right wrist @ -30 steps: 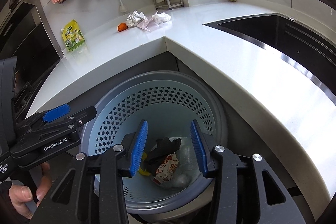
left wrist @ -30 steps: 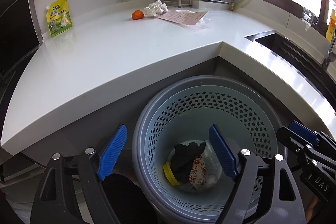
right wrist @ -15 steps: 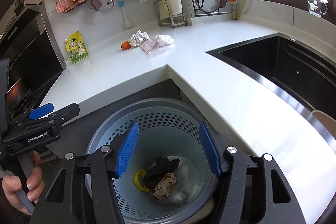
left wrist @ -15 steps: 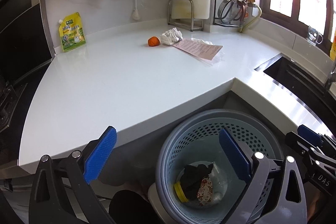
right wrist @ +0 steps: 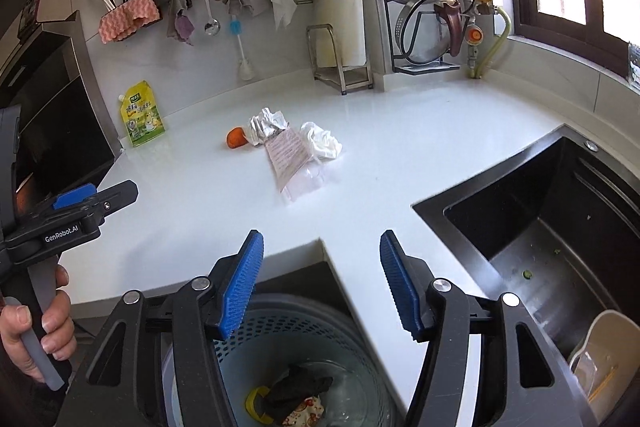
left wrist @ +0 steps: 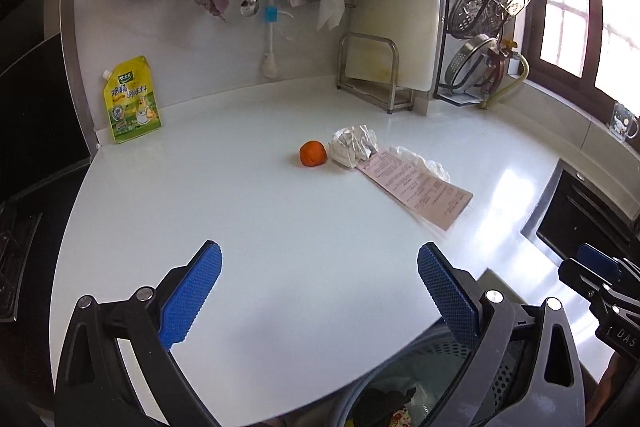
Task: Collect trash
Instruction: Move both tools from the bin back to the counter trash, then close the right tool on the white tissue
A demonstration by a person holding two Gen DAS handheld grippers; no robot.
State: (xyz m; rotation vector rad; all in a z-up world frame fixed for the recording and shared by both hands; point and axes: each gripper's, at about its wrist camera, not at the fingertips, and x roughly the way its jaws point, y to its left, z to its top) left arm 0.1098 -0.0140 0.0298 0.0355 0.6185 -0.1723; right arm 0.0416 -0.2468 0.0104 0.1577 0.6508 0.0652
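1. Step in hand: between pickups, by the look of it. Both grippers hang over the near edge of the white tabletop (left wrist: 280, 227), empty, pointed at the litter farther back.
2. Left gripper (left wrist: 318, 291): jaws wide apart, holding nothing. Right gripper (right wrist: 320, 283): jaws apart, narrower gap, also holding nothing.
3. Trash left on the tabletop, well apart from both grippers: a small orange fruit or peel (left wrist: 313, 153), round and matte; touching it or just beside it, a crumpled white paper ball (left wrist: 352, 147), sharply creased; a flat pink printed sheet (left wrist: 416, 191) lying on a clear plastic bag (right wrist: 306, 183); a soft crumpled white tissue (right wrist: 322, 143) at the sheet's far side.
4. Grey perforated bin (right wrist: 276, 331) sits below the tabletop corner, already holding a black rag-like piece, a yellow cap and a printed wrapper (contents partly hidden by the gripper).
5. Next move, as a judgement: reach forward to the cluster. The paper ball and the orange piece offer bulk to pinch; the flat sheet and slick film likely need an edge grip.
6. Yellow seasoning pouch (left wrist: 132, 101) stands against the wall; probably not trash.
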